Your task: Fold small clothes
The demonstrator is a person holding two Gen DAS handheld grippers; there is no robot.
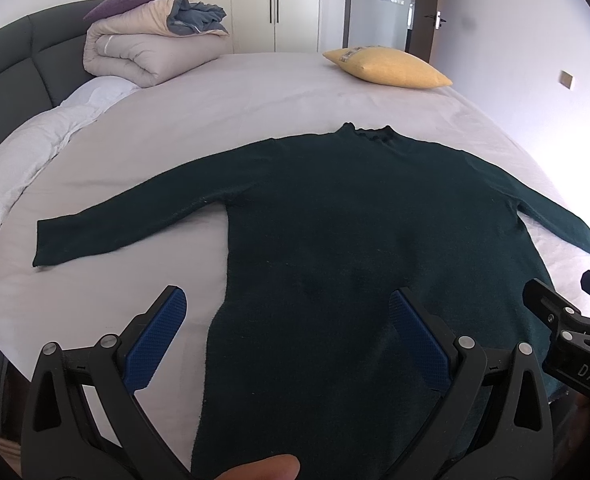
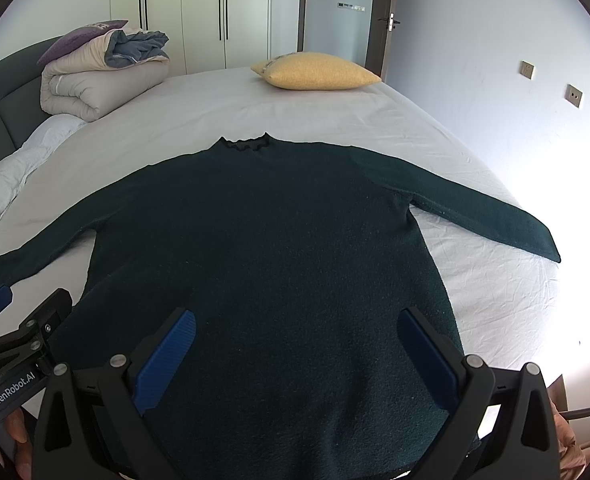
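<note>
A dark green long-sleeved sweater [image 1: 355, 220] lies flat on the bed, neck away from me, both sleeves spread out. It also shows in the right wrist view [image 2: 263, 232]. My left gripper [image 1: 287, 308] is open and empty above the sweater's lower left side, its left finger over bare sheet. My right gripper [image 2: 297, 328] is open and empty above the sweater's lower right part. Each gripper appears at the edge of the other's view: the right gripper [image 1: 567, 320] and the left gripper [image 2: 19, 320].
The bed's light sheet [image 1: 255, 92] stretches around the sweater. A yellow pillow [image 1: 391, 66] lies at the far right. A folded duvet with a purple pillow [image 1: 143, 40] sits far left by the dark headboard [image 1: 7, 68]. Wardrobes and a door stand behind.
</note>
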